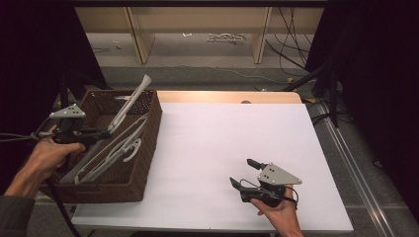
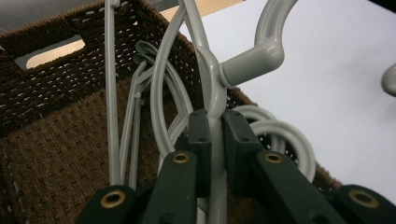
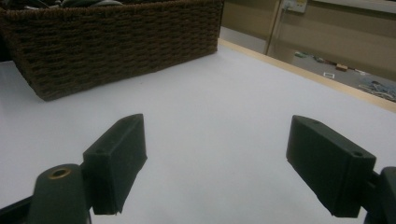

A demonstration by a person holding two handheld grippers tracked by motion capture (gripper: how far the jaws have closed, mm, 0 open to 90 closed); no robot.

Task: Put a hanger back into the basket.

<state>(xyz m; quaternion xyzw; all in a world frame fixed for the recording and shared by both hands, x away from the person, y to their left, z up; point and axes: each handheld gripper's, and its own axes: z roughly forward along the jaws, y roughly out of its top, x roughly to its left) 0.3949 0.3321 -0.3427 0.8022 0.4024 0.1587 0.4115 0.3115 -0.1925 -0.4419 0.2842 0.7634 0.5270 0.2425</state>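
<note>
A grey plastic hanger (image 2: 212,84) is clamped by the left gripper (image 2: 214,135) just below the neck where the hook branches off, and the hanger is seen at the left of the high view, raised at a slant out of the woven basket (image 1: 148,143), with its upper end above the basket's far rim. More grey hangers (image 1: 111,155) are left lying in the basket, some of them directly beneath the held one. The right gripper (image 1: 247,173) is held near the lower middle of the high view, low over the white table (image 1: 222,133); its jaws are spread wide with nothing between them, and it is kept well apart from the basket. The step in hand is judged to be the lifting of one hanger out of the basket. It would best be done by drawing the hanger up and along its own length, so that its hook and arms are not caught in the loops of the others, and by keeping the clamp firm on the narrow stem, which could twist between the pads. The free gripper could be brought in to steady the basket or to take the far end. The lower part of the held hanger is hidden behind the jaws in the left gripper view, and whether it is tangled with the hangers below cannot be told. Their exact number is hard to make out.
</note>
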